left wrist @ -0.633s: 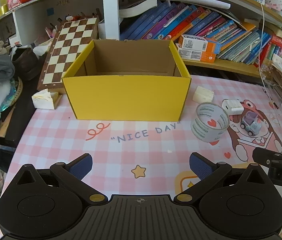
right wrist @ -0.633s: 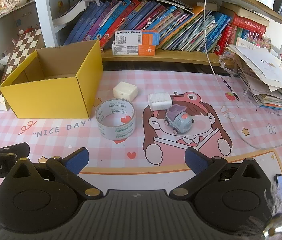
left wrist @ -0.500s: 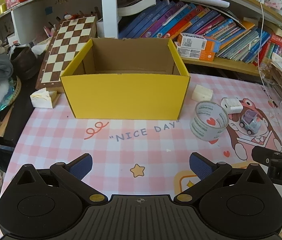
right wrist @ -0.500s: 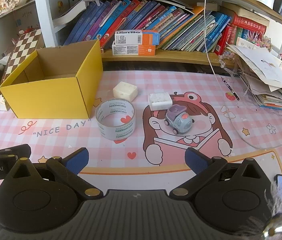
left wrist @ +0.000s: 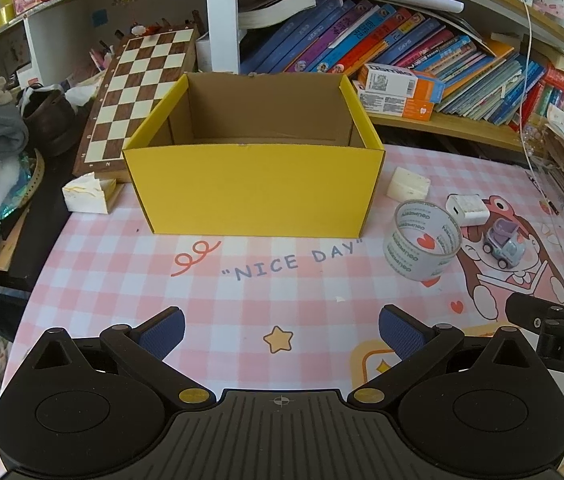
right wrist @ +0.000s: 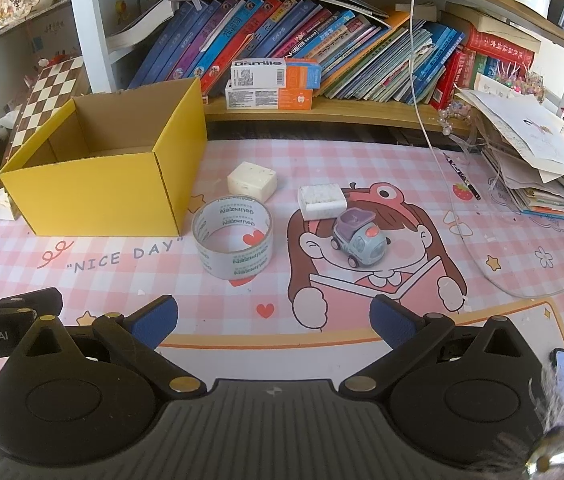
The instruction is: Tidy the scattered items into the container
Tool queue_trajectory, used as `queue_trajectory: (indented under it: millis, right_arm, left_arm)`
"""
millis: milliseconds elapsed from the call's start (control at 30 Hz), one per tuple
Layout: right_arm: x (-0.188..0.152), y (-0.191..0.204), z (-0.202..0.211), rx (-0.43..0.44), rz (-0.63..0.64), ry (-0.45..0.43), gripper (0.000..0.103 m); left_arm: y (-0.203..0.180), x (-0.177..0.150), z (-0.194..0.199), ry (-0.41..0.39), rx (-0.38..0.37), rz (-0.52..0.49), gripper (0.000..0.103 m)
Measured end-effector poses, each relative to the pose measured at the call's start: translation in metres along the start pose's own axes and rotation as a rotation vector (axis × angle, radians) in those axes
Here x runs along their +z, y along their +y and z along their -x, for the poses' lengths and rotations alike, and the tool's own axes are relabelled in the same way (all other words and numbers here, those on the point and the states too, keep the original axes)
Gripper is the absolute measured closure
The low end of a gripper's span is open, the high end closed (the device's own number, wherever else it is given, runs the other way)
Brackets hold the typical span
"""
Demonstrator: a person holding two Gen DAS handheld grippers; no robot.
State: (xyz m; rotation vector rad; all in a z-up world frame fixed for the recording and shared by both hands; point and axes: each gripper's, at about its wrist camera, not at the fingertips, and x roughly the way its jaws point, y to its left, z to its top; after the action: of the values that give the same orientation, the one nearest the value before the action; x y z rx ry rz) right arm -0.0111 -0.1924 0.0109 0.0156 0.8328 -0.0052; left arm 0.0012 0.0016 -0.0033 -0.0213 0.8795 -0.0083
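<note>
- Both sets of fingers stand spread as wide as they go with nothing between them: the left gripper (left wrist: 280, 330) faces the yellow box (left wrist: 256, 190), and the right gripper (right wrist: 272, 318) faces the loose items; nothing has been picked up yet.
- The box sits at the back left of the tabletop (right wrist: 170, 280), open-topped, and what shows of its inside looks empty. The tape roll (right wrist: 233, 237) stands on its edge just beside the box's right front corner, the soap bar (right wrist: 252, 181) lies behind it, the white charger block (right wrist: 321, 201) is further right, and the toy car (right wrist: 358, 242) touches or nearly touches that block.
- The tape roll is a thin, hollow ring; a squeeze across its wall would likely deform it or let it pop out, and a nudge could send it rolling.
- The car has wheels, so an off-centre approach may push it away or shove it into the charger block.
- The soap looks smooth and could slip from the pads.
- The box is light cardboard; a carried item clipping its rim could shift or tip it.
- The two grippers sit close together, so reaching across risks a collision.
- A hanging white cable (right wrist: 422, 112) crosses the right side and could snag.
</note>
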Motion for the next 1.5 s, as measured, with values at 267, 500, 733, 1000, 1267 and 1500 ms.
queue_trajectory:
  millis: [267,500,733,1000,1267,1500]
  right_arm:
    - [-0.0003,0.0004,0.0003,0.001,0.001,-0.002,0.0]
    - [-0.0009,0.0002,0.0007,0.002,-0.001,-0.001,0.0]
    - [-0.0018,0.0008,-0.0003,0.002,-0.002,-0.001,0.0]
    - [-0.0023,0.0001,-0.0008,0.002,-0.002,0.001,0.0]
    - [-0.0011,0.0,-0.0015,0.002,-0.003,0.003,0.0]
    - [-0.0014,0.0002,-0.0015,0.002,-0.003,0.004,0.0]
  left_arm:
    - [-0.0007,0.0006,0.0009,-0.001,0.005,0.0,0.0]
    - [-0.0005,0.0001,0.0018,-0.003,0.006,-0.002,0.0]
    - [0.0002,0.0008,0.0013,-0.002,0.006,-0.004,0.0]
    - [-0.0007,0.0014,0.0014,-0.001,0.011,-0.003,0.0]
    - [-0.0005,0.0012,0.0014,-0.001,0.011,-0.005,0.0]
    - [-0.0008,0.002,0.0006,-0.001,0.013,-0.007,0.0]
